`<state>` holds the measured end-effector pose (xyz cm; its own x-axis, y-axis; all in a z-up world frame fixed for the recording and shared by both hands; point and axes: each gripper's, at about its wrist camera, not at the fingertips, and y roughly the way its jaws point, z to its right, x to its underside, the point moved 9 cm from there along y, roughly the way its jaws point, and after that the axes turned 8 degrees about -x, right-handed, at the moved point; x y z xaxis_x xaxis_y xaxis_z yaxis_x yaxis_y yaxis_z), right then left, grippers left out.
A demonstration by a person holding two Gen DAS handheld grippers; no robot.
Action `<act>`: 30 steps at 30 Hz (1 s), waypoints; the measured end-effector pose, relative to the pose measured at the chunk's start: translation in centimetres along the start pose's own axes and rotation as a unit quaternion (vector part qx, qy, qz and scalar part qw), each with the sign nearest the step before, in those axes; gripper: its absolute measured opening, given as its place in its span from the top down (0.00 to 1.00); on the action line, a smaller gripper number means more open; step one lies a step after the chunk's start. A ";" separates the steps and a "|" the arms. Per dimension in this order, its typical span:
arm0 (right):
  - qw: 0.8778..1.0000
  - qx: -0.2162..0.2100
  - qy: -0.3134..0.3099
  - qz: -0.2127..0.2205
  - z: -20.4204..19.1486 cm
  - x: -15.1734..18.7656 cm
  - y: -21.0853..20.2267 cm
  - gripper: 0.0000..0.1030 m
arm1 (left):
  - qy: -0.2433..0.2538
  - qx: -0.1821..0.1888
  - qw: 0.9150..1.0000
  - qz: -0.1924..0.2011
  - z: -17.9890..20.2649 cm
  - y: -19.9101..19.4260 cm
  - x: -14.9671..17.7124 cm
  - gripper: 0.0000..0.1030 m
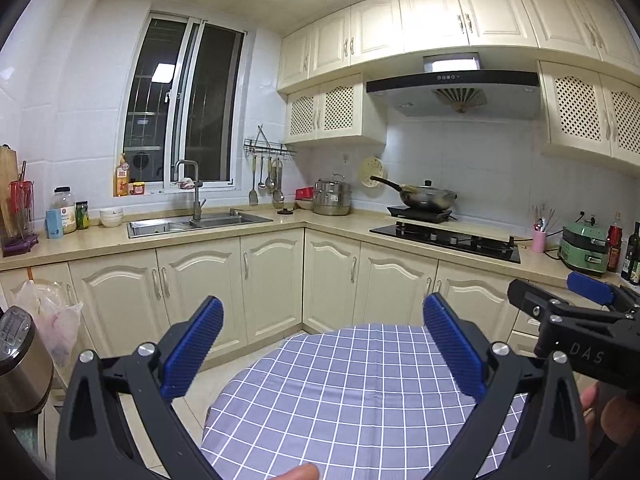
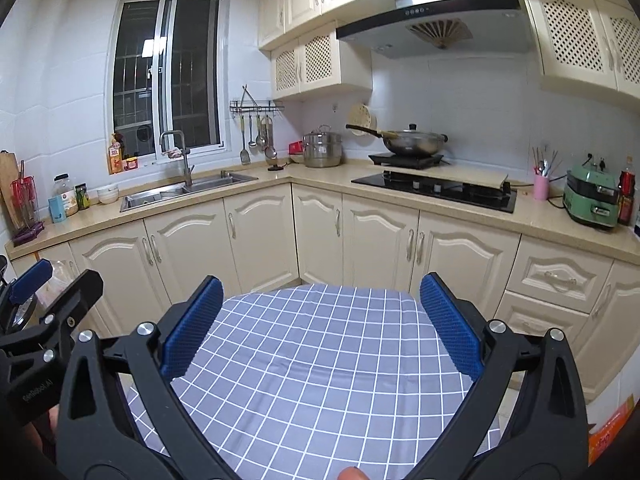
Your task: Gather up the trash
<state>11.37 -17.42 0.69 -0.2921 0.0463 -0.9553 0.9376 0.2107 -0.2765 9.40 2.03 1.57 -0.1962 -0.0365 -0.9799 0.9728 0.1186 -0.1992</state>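
Left hand-held gripper [image 1: 323, 344]: blue fingers wide apart, nothing between them, above the desk
Right hand-held gripper [image 2: 320, 322]: blue fingers also wide apart and empty, just beside the left one
Desk [image 2: 320, 380]: round, under a purple cloth with white squares; its visible surface carries nothing
Trash: none can be seen on the cloth or the floor
Plastic bag [image 1: 52, 312]: thin, hanging on a lower cabinet at the left
Sink [image 1: 200, 222]: steel, in the counter under the window
Wok [image 1: 428, 196]: on a small cooker behind the black hob [image 1: 448, 238]
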 end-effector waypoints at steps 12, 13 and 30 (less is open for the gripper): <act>1.000 0.001 -0.008 0.008 -0.6 -0.5 0.1 0.06 | -0.003 0.005 1.000 -0.011 0.6 0.1 0.7 0.05; 1.000 0.000 -0.008 0.008 -0.6 -0.5 0.1 0.06 | -0.005 0.005 1.000 -0.011 0.5 0.2 0.7 0.05; 1.000 0.004 -0.002 0.003 -0.4 0.2 0.8 0.06 | -0.020 -0.004 1.000 0.005 0.1 0.6 0.3 0.05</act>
<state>12.02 -16.86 0.32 -0.2853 0.0438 -0.9574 0.9410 0.2027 -0.2711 9.99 1.96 1.15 -0.1815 -0.0745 -0.9806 0.9734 0.1280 -0.1899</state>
